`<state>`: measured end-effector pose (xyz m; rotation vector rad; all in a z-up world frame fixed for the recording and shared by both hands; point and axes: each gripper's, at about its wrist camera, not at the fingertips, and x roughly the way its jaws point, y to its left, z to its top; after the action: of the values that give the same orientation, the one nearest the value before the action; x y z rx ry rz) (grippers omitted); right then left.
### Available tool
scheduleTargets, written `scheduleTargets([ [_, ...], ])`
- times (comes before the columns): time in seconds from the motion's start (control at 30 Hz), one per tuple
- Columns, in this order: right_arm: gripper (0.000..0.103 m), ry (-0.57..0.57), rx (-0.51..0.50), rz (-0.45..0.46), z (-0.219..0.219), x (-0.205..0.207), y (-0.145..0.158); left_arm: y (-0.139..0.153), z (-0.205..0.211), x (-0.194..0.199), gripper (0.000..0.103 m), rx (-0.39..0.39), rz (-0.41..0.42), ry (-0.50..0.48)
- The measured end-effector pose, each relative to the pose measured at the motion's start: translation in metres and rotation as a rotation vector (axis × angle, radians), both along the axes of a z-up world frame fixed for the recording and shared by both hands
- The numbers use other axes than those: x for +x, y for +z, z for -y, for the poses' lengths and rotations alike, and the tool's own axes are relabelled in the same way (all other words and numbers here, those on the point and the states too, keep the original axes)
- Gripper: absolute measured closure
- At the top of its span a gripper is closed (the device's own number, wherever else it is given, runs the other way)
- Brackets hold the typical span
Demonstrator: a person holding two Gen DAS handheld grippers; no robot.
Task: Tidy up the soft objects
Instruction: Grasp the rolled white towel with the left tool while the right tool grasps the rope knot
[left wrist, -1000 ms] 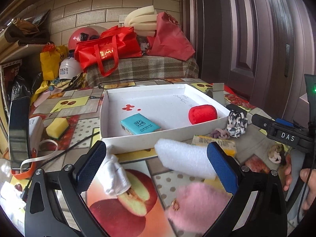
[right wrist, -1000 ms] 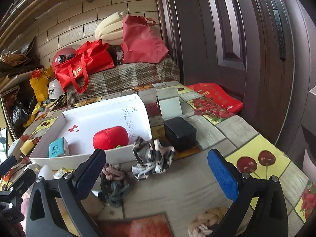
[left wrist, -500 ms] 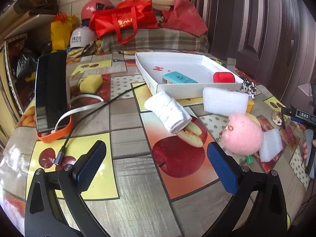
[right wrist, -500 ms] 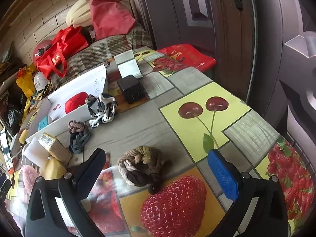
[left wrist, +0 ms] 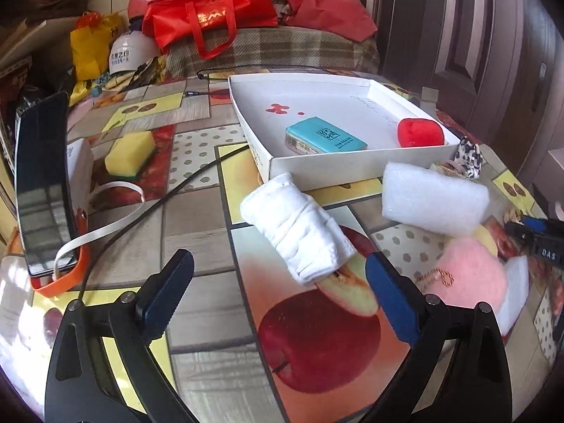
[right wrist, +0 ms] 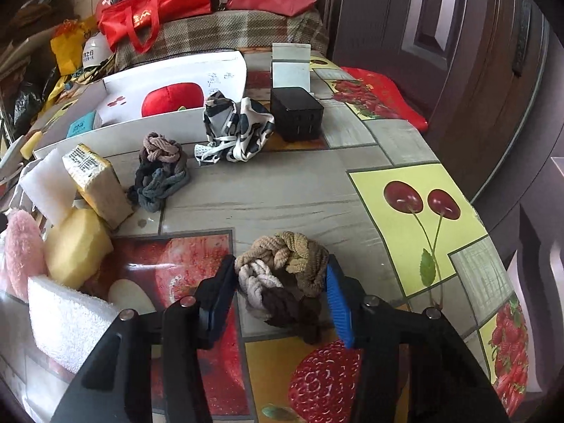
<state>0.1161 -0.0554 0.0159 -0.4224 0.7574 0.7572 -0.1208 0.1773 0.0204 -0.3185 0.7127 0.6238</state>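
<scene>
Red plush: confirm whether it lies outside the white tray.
No. The red plush lies inside the white tray, near its corner.

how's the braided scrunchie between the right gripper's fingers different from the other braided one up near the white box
The near scrunchie is tan, cream and dark brown; the far scrunchie is taupe, grey and black. The near one sits between the closing right gripper; the far one lies free beside the tissue pack. Both are braided fabric on the table.
</scene>
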Motion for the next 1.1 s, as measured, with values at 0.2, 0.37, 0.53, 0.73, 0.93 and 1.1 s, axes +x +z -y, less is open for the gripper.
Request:
scheduleTargets([
  [0.2,0.063,0.023,0.016,-0.009,0.000,0.001,0.001,-0.008,-0.007,0.031,0.059,-0.026,-0.056,-0.002],
  [0.37,0.069,0.046,0.078,-0.010,0.005,-0.003,0.007,0.008,0.002,0.005,0.065,0.004,0.073,-0.028],
  [0.53,0.070,0.082,0.245,0.145,0.023,-0.025,0.031,0.040,0.054,-0.024,0.065,0.297,0.235,-0.057],
  [0.73,0.070,0.108,0.335,0.221,0.009,-0.032,0.039,0.046,0.069,-0.016,0.065,0.348,0.287,-0.071],
  [0.93,0.070,0.118,0.338,0.251,-0.016,-0.022,0.041,0.044,0.049,0.006,0.065,0.323,0.294,-0.025],
  [1.1,0.069,0.140,0.330,0.254,-0.036,-0.016,0.039,0.043,0.037,0.024,0.065,0.324,0.284,-0.005],
])
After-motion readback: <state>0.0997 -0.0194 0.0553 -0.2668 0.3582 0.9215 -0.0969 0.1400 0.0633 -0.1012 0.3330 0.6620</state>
